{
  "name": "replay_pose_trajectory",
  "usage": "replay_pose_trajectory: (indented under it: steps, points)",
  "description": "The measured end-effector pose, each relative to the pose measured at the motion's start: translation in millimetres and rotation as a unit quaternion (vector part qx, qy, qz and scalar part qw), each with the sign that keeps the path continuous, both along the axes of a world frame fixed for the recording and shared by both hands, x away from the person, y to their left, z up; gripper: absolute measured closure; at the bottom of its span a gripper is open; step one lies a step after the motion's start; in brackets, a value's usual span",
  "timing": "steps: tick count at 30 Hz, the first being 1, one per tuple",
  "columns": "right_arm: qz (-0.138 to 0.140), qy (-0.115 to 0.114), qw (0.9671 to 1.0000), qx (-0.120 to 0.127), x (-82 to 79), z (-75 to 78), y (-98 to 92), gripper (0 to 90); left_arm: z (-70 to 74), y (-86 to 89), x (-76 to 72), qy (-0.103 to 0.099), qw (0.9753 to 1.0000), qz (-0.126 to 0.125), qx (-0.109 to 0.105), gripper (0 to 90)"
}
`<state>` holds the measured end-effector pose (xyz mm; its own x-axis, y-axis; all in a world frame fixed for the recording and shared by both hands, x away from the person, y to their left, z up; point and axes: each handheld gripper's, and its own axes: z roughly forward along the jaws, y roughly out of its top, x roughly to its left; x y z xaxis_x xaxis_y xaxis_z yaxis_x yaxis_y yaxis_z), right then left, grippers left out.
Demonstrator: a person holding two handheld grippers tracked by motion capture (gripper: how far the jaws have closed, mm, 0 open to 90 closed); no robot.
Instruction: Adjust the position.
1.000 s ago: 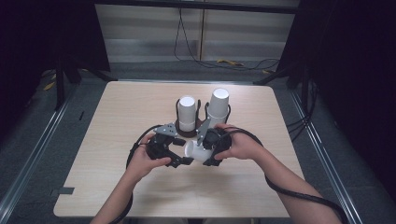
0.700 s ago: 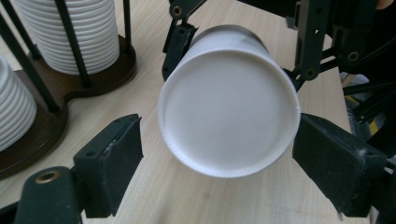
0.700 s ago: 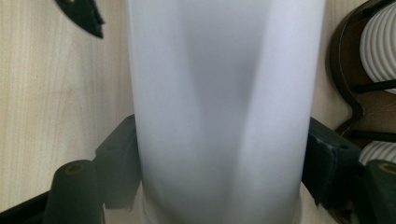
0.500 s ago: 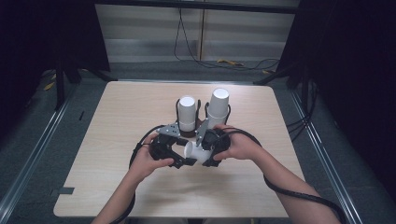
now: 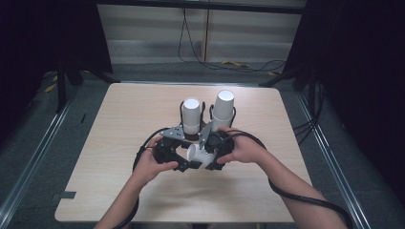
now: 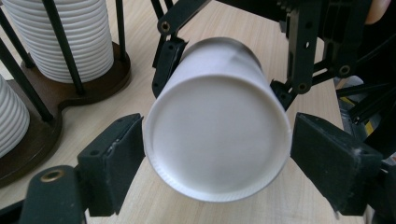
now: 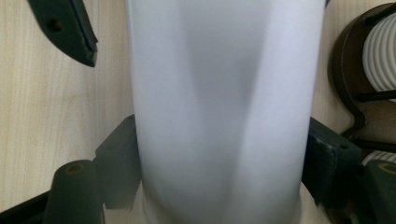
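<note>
Jaws: right gripper clamps the white cup near its rim; left gripper spread around the cup's base, left pad touching, right pad just clear. Cup is sideways above the table, just before the two cup stacks in their holder.

High view overlooks table; gripper views closely share cup.

The cup looks like matt white paper, smooth — the stacked cups show ribbed rims. The fingers are dull black plastic, slightly scuffed. The bench is pale wood grain; the holder base is dark glossy wood.
</note>
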<state>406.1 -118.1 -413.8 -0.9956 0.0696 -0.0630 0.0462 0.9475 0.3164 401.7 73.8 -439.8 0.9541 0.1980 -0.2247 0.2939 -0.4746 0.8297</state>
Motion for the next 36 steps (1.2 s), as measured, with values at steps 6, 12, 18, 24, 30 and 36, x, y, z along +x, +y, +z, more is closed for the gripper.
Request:
replay_pose_trajectory:
  steps: [6,12,18,24,30,36]
  points:
    - [0.001,0.003,1.0000,0.006,-0.8,-2.0,3.3,24.9,-0.6,0.0,0.0,0.000,1.0000,-0.002,-0.002,24.2]
    - [0.004,0.002,1.0000,0.005,-0.5,-1.7,4.9,24.9,-0.6,1.1,0.6,0.000,1.0000,-0.001,-0.005,27.1]
    - [0.003,0.004,1.0000,0.008,-1.0,-0.9,5.4,24.9,-0.6,0.9,0.8,0.002,1.0000,-0.002,-0.007,26.4]
    - [0.001,0.006,0.9999,0.010,-1.1,-0.8,5.4,24.9,0.2,0.2,0.7,0.005,0.9999,0.000,-0.009,24.9]
    - [0.003,0.005,0.9999,0.009,-1.3,-0.5,5.8,24.9,-0.4,-0.8,0.9,0.007,0.9999,-0.001,-0.010,26.2]
    - [0.012,0.004,0.9999,0.005,-1.9,-0.8,5.2,24.9,-1.3,-1.6,0.2,0.000,1.0000,-0.006,0.006,31.2]
